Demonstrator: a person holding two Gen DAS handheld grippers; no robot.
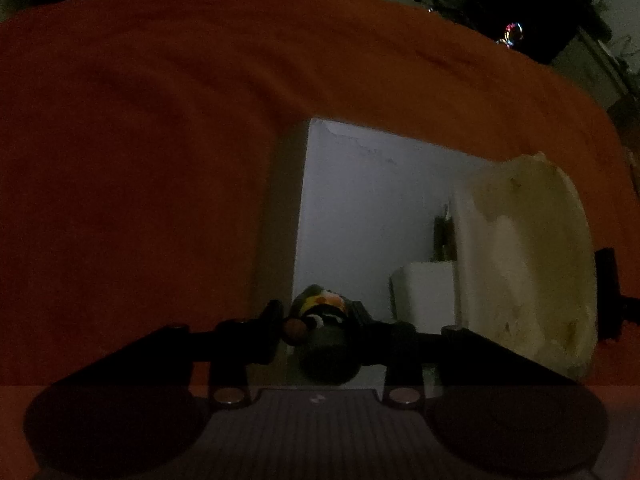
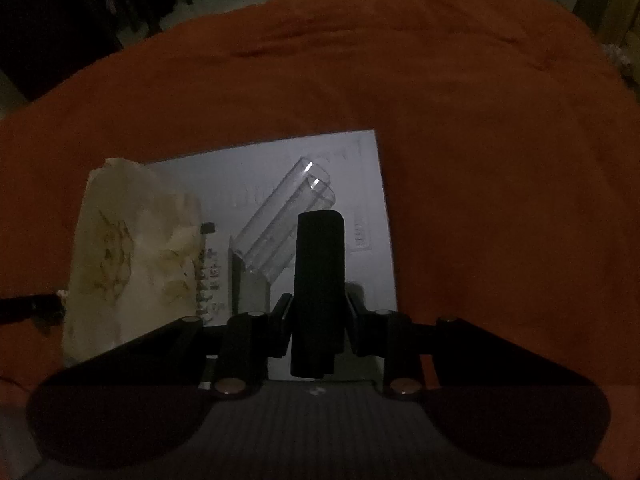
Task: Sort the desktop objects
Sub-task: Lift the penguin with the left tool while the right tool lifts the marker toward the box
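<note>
The scene is dim. My left gripper (image 1: 318, 318) is shut on a small toy figure (image 1: 320, 312) with a dark round body, a yellow and black top and an orange part, held over the left edge of a white sheet (image 1: 360, 208). My right gripper (image 2: 318, 312) is shut on a black oblong object (image 2: 320, 276) that stands upright between the fingers, above the same white sheet (image 2: 372, 184). A clear plastic holder with two tubes (image 2: 288, 220) stands on the sheet just ahead of the black object.
An orange cloth (image 1: 140, 140) covers the table in both views (image 2: 500, 160). A crumpled cream paper bag (image 1: 528, 256) lies on the sheet's right side, seen at the left in the right wrist view (image 2: 132, 248). A white box (image 1: 424, 292) sits beside it. Dark floor and furniture lie beyond the far edge.
</note>
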